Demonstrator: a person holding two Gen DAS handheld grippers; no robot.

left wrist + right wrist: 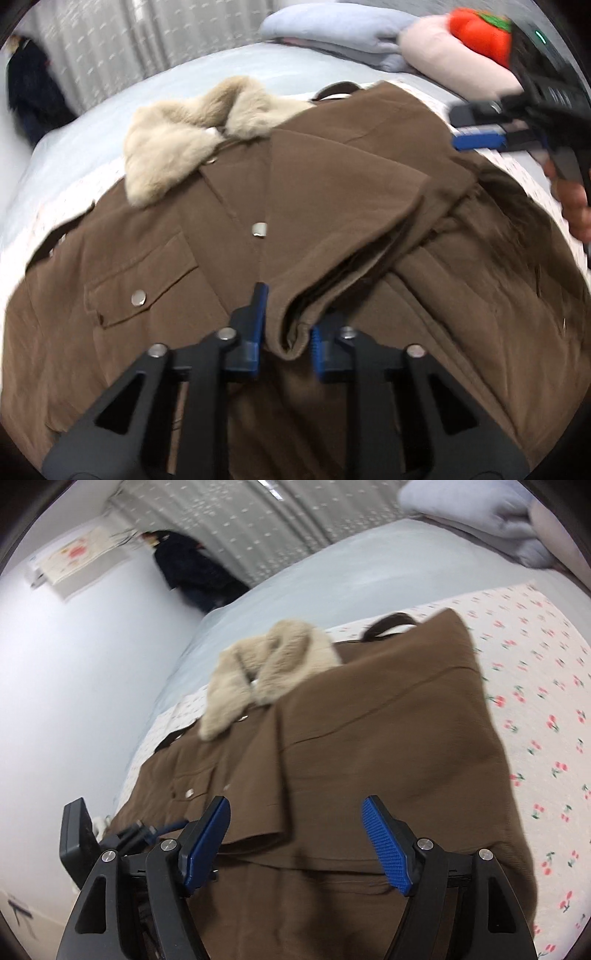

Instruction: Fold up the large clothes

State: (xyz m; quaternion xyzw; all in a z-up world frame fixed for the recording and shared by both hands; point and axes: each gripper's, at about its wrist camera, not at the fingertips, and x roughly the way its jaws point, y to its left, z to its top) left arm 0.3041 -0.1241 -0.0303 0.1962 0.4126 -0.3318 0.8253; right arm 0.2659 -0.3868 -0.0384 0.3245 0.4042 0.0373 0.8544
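Observation:
A large brown coat (332,206) with a cream fur collar (184,147) and metal snaps lies on the bed; it also shows in the right wrist view (369,757). Its right sleeve (351,258) is folded across the front. My left gripper (286,317) is shut on the sleeve cuff, the blue pads (258,314) pinching the cloth. My right gripper (295,838) is open and empty above the coat's folded right side; it shows at the right of the left wrist view (476,129). The left gripper's body (110,842) shows at the lower left of the right wrist view.
The coat lies on a cherry-print sheet (535,701) over a pale blue bed (92,140). Folded blue bedding (332,26), a pink pillow (443,55) and an orange plush (480,33) sit at the head. A dark garment (192,568) hangs by the curtain.

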